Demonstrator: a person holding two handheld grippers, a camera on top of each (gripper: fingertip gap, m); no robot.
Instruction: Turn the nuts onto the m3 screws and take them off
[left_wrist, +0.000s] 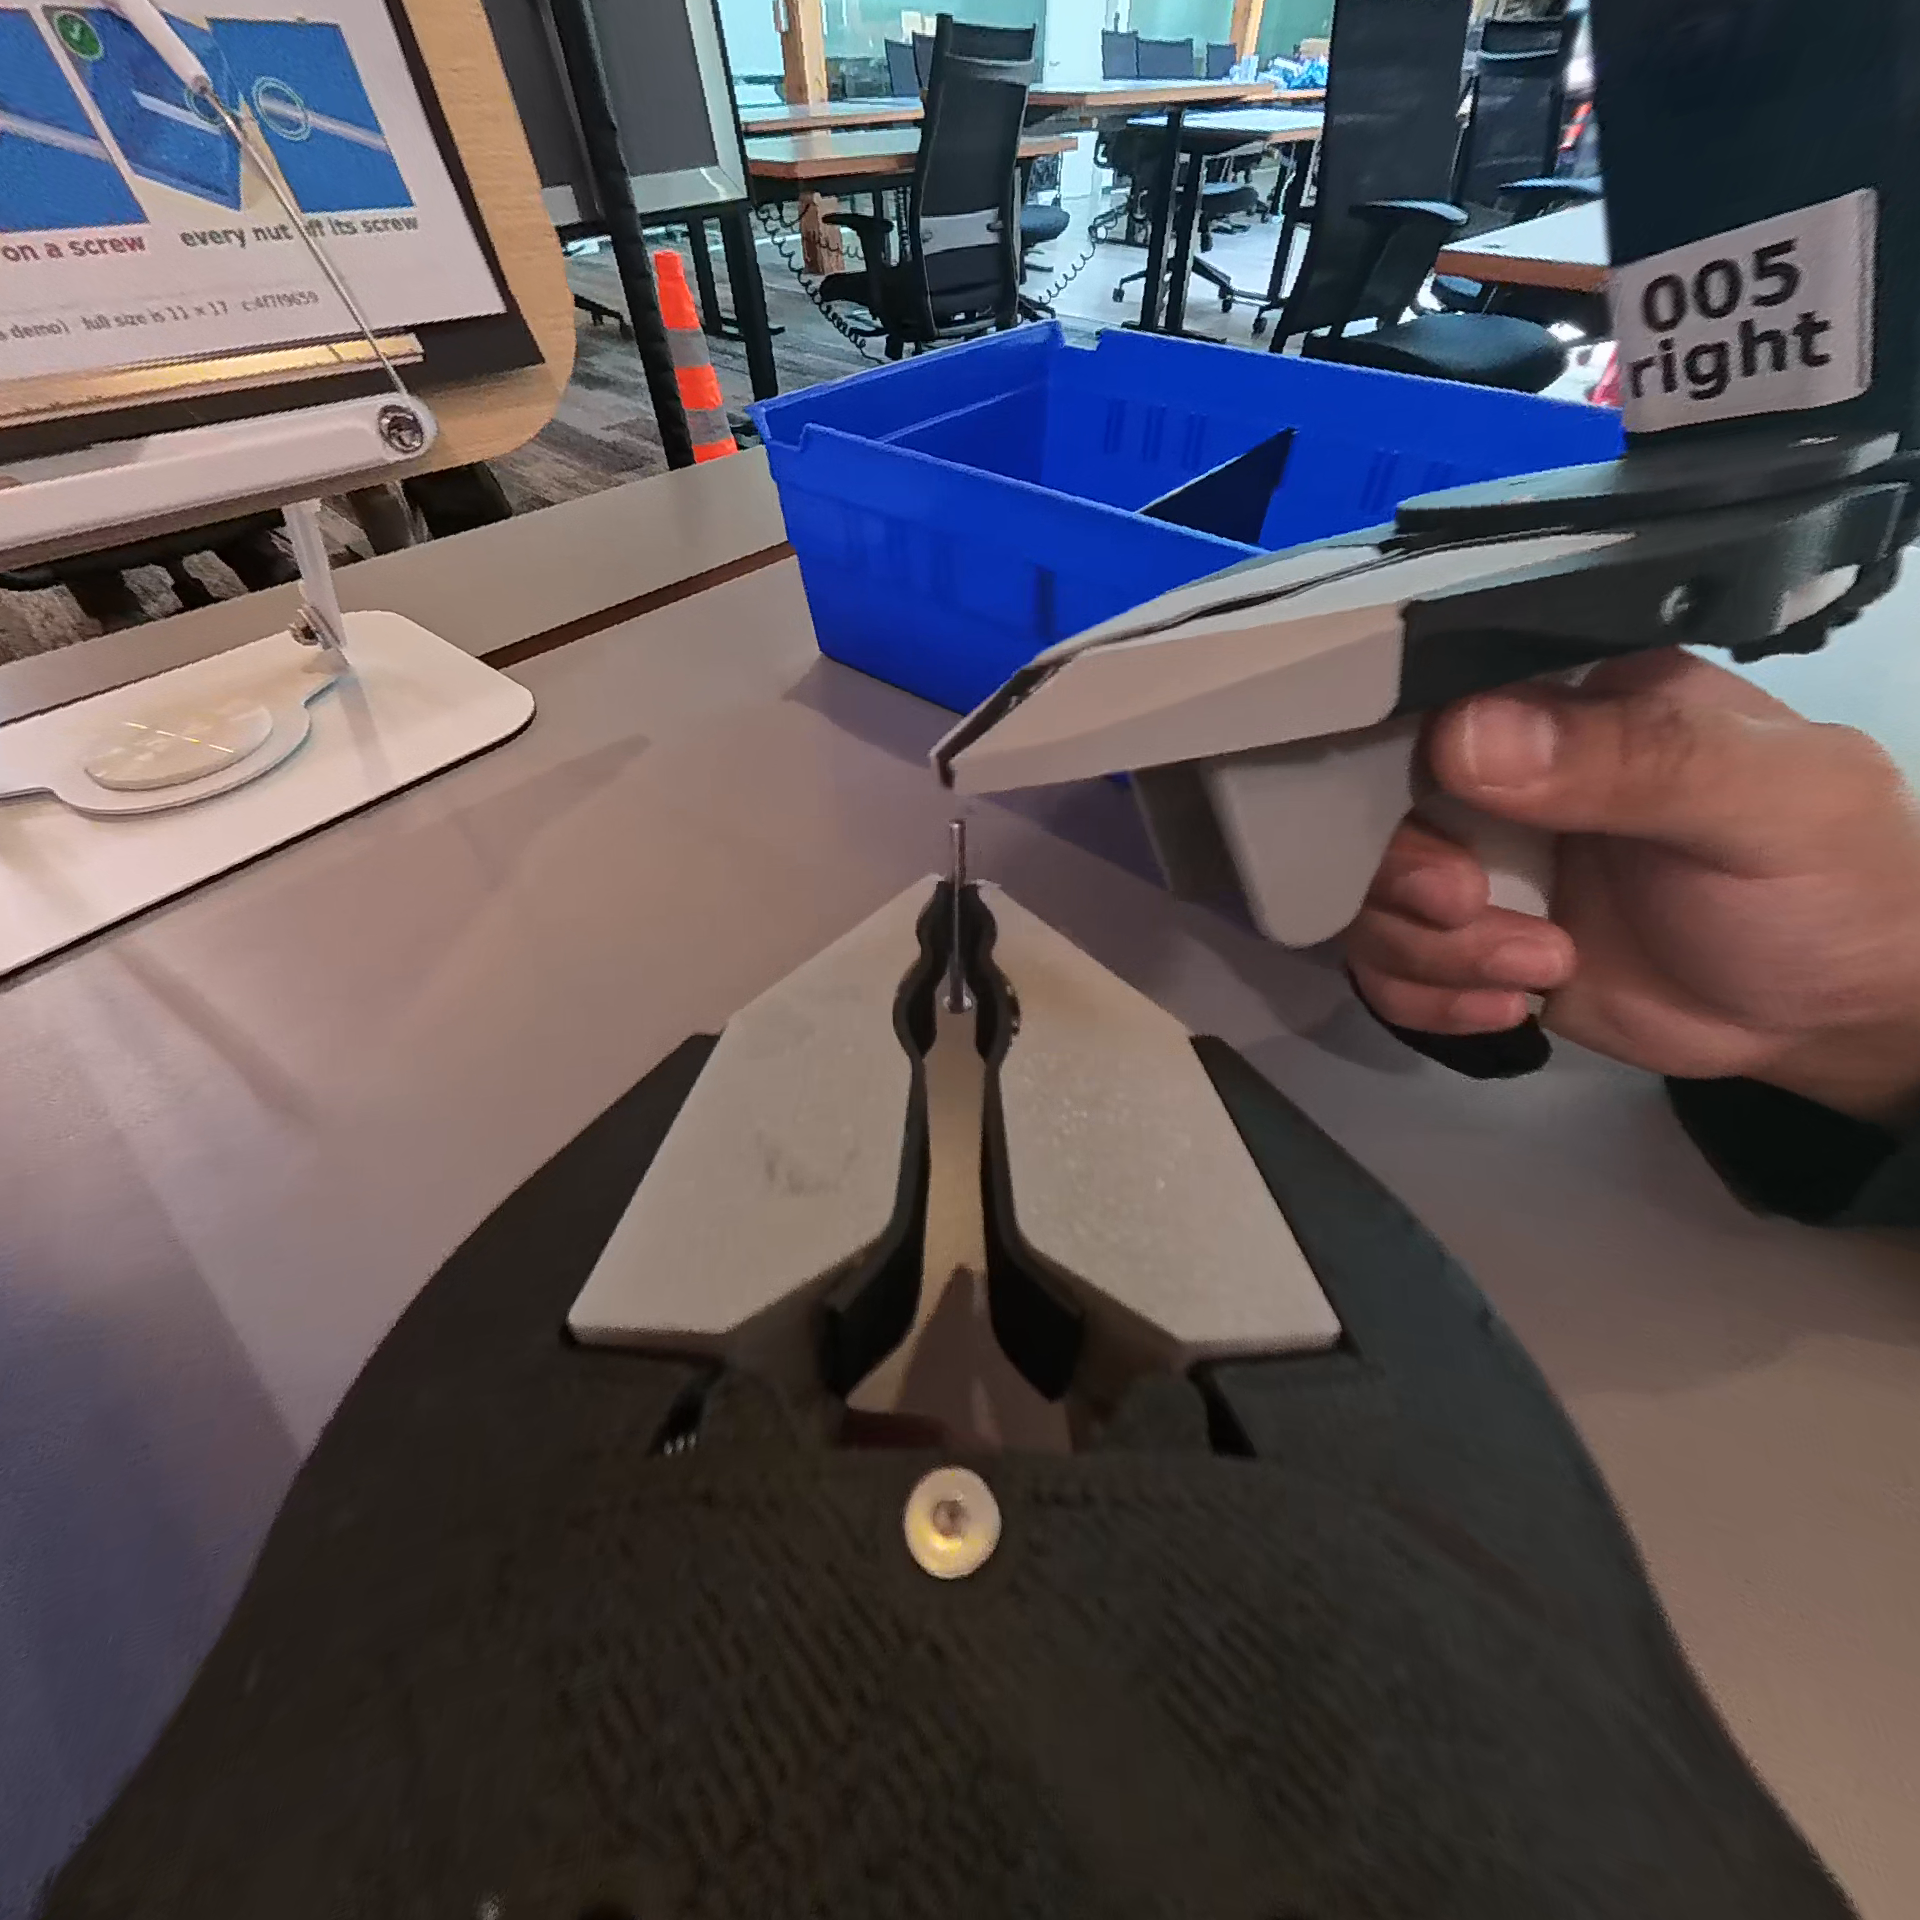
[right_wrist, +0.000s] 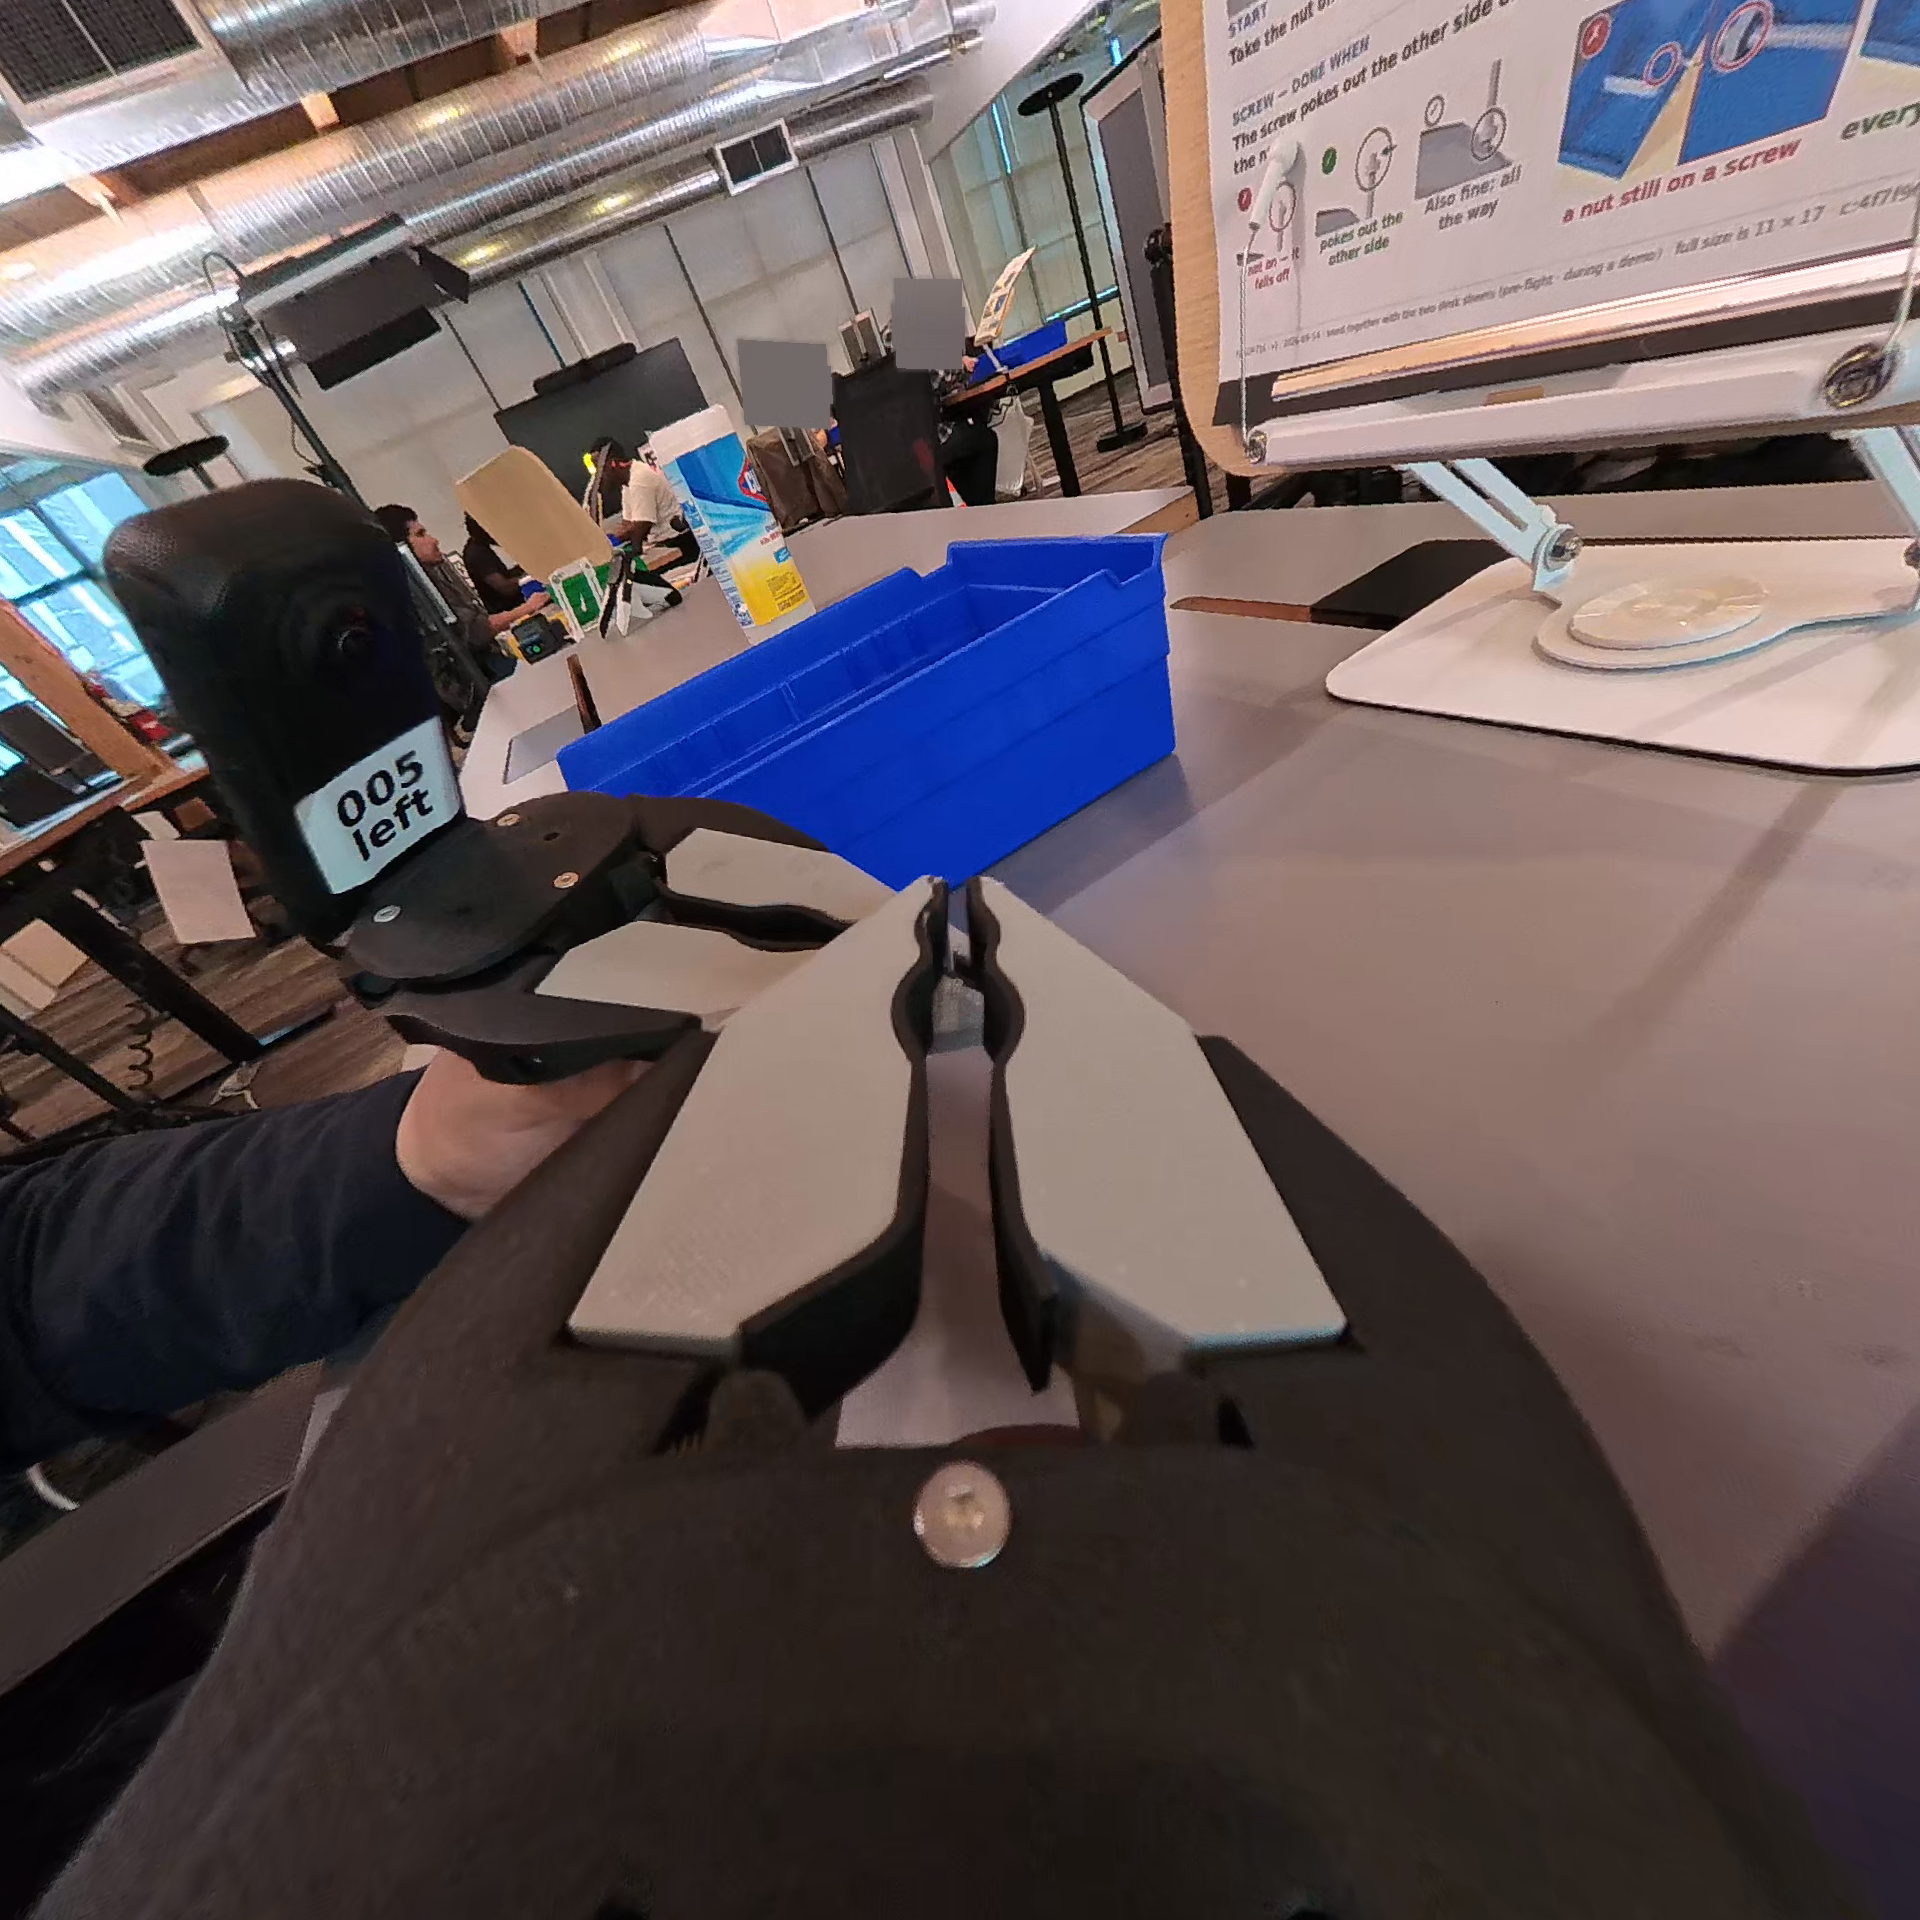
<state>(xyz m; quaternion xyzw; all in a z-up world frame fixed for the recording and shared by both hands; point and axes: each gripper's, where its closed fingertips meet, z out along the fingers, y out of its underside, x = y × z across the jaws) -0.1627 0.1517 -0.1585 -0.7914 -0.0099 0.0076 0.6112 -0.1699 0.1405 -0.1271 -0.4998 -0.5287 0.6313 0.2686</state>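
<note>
Left tongs (left_wrist: 954, 914) pinch thin metal screw (left_wrist: 955, 857), shank poking past tips. Right tongs (left_wrist: 951, 764) narrow just above screw tip; contents too small to tell. Blue plastic bin (left_wrist: 935, 561) close behind; smooth grey counter (left_wrist: 468, 1039) open leftward.

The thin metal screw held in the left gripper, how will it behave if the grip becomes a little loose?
The screw is a thin smooth metal pin, so it would probably slip or tilt between the fingers of the left gripper. It looks stiff and should not bend. If it dropped on the flat grey table, its round shaft would likely roll away.
</note>
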